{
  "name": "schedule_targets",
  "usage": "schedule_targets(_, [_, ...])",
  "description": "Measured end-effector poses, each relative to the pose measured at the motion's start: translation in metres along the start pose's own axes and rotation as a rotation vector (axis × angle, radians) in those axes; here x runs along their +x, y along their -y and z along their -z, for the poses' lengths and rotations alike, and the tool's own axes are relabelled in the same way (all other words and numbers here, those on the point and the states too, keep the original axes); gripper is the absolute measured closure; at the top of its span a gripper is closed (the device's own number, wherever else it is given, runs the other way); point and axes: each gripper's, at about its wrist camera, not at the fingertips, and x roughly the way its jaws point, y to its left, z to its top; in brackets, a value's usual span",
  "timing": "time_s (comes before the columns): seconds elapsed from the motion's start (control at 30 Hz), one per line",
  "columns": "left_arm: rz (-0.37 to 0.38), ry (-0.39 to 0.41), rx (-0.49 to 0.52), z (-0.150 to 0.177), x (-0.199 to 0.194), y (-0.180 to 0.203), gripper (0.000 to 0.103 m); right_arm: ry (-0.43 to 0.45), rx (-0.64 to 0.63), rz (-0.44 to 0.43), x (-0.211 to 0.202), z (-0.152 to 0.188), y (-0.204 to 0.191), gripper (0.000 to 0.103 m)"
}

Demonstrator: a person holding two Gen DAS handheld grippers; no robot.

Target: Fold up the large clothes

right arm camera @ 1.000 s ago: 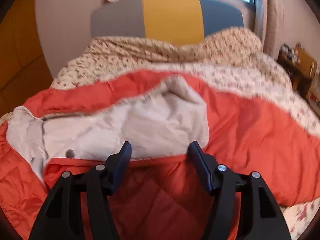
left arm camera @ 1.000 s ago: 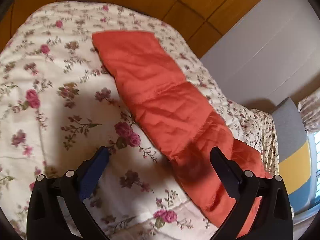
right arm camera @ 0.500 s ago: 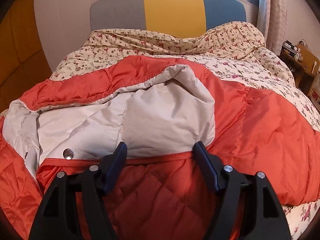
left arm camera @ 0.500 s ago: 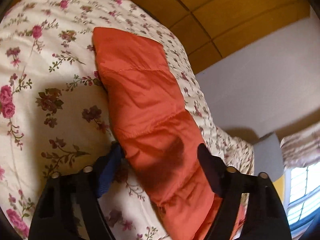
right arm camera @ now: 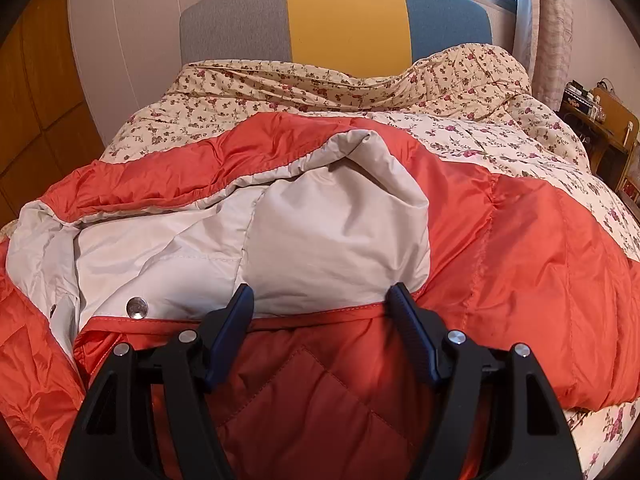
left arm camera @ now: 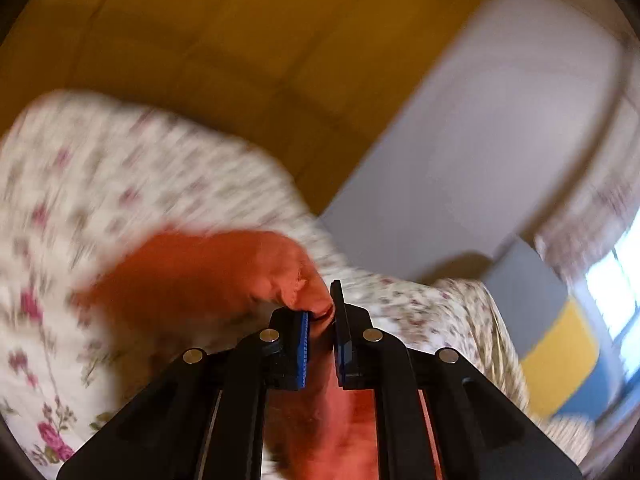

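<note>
the left gripper (left arm camera: 322,320) has its jaws drawn together on a fold of the orange jacket (left arm camera: 192,276), with a bunch of the cloth squeezed between the 2 blue pads (left arm camera: 303,344). from the pinch the cloth trails off toward 9 o'clock over the flowered quilt (left arm camera: 100,184), and more of it hangs below the jaws at 6 o'clock. this view is smeared with blur, so which part of the jacket is caught is hard to say; it looks like a sleeve end. beyond the bed it shows yellow wood panels (left arm camera: 248,40) at 12 o'clock, a pale wall (left arm camera: 480,152) at 2 o'clock, and the headboard (left arm camera: 552,332) with a window at 3 o'clock.

the right wrist view is sharp and shows what the left cannot: the body of the jacket (right arm camera: 540,280) spread wide across the quilt (right arm camera: 480,136), its pale grey hood (right arm camera: 340,240) folded onto the middle, lining up. a metal snap (right arm camera: 137,307) sits on the grey lining at 8 o'clock. the right gripper (right arm camera: 322,316) has its jaws spread wide apart, holding nothing, tips poised at the hood's lower edge above the quilted orange cloth. the grey, yellow and blue headboard (right arm camera: 348,20) stands at 12 o'clock, and a wooden side table (right arm camera: 600,128) at 2 o'clock.
</note>
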Motion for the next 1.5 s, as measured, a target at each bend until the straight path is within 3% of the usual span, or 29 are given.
schedule_targets(0.1, [0.118,0.033,0.169,0.011,-0.017,0.058,0.093,0.0,0.002,-0.002,0.0,-0.002,-0.001,0.033])
schedule_targets(0.2, [0.19,0.032,0.26,0.028,-0.027,0.098,0.093,0.001,0.004,-0.004,0.0,-0.003,-0.001,0.033])
schedule_targets(0.5, [0.339,-0.09,0.677,0.129,-0.049,0.209,0.093,0.005,0.018,-0.017,0.0,-0.004,0.0,0.033])
schedule_targets(0.7, [0.391,-0.216,0.947,0.199,-0.05,0.247,0.093,0.008,0.024,-0.025,-0.001,-0.003,0.003,0.033])
schedule_targets(0.93, [0.433,-0.333,1.071,0.249,-0.045,0.253,0.093,0.012,0.04,-0.043,0.001,-0.004,0.006,0.033])
schedule_targets(1.0, [0.463,-0.373,1.106,0.262,-0.047,0.256,0.087,0.013,0.045,-0.049,0.001,-0.004,0.008,0.033])
schedule_targets(1.03, [0.485,-0.414,1.128,0.268,-0.045,0.256,0.074,0.013,0.047,-0.052,0.001,-0.004,0.008,0.033])
schedule_targets(1.07, [0.508,-0.462,1.155,0.276,-0.045,0.256,0.052,0.014,0.049,-0.054,0.0,-0.003,0.01,0.033])
schedule_targets(1.13, [0.55,-0.482,1.197,0.286,-0.05,0.255,0.037,0.015,0.054,-0.058,0.0,-0.003,0.012,0.033])
schedule_targets(1.2, [0.567,-0.439,1.231,0.288,-0.06,0.255,0.036,0.017,0.06,-0.064,0.001,-0.004,0.013,0.033])
schedule_targets(1.3, [0.582,-0.441,1.211,0.28,-0.07,0.25,0.033,0.018,0.063,-0.068,0.0,-0.003,0.015,0.033])
schedule_targets(1.37, [0.636,-0.459,1.161,0.27,-0.079,0.243,0.013,0.019,0.062,-0.067,0.0,-0.003,0.015,0.033])
schedule_targets(1.5, [0.683,-0.445,1.145,0.263,-0.092,0.233,0.008,0.037,0.051,-0.061,-0.004,-0.003,0.015,0.033])
